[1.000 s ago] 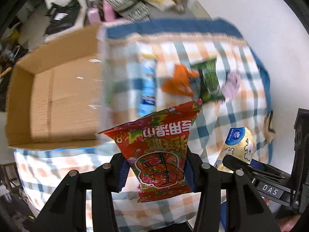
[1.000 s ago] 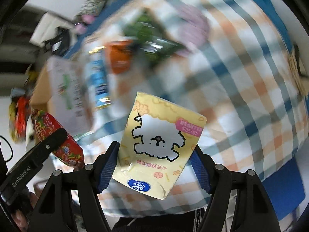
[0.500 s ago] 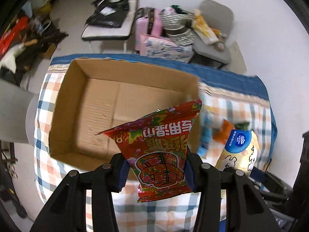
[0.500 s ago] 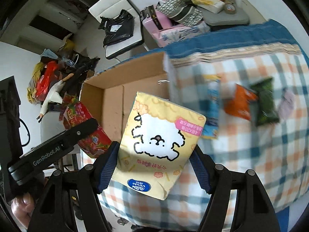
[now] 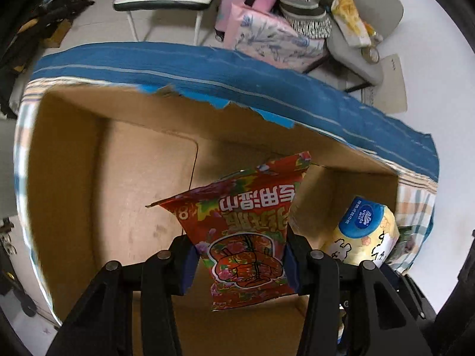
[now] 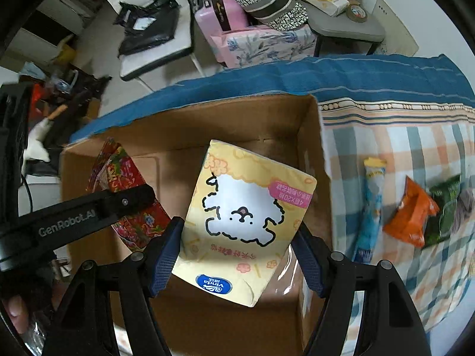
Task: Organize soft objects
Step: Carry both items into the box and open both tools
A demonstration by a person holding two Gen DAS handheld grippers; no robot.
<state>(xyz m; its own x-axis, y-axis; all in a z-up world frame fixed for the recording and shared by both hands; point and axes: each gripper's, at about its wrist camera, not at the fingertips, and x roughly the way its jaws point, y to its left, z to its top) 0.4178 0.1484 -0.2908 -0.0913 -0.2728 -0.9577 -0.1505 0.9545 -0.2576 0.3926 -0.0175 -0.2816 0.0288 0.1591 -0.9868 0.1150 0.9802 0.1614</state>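
Observation:
My left gripper (image 5: 240, 262) is shut on a red wet-wipe pack (image 5: 246, 225) and holds it over the open cardboard box (image 5: 89, 178). My right gripper (image 6: 237, 255) is shut on a yellow tissue pack (image 6: 246, 222) with a dog drawing, over the right part of the same box (image 6: 267, 115). The yellow pack shows at the right in the left wrist view (image 5: 365, 237). The red pack (image 6: 130, 204) and left gripper show at the left in the right wrist view. The box floor under both packs is bare.
The box sits on a checked cloth with a blue border (image 6: 400, 139). A blue stick pack (image 6: 371, 207), an orange pack (image 6: 411, 216), a green pack (image 6: 445, 207) and a purple item (image 6: 464, 207) lie on the cloth right of the box. Chairs with bags (image 6: 267, 14) stand beyond the table.
Both grippers have swung left from over the cloth to over the box and come lower and closer to it, each still holding its pack.

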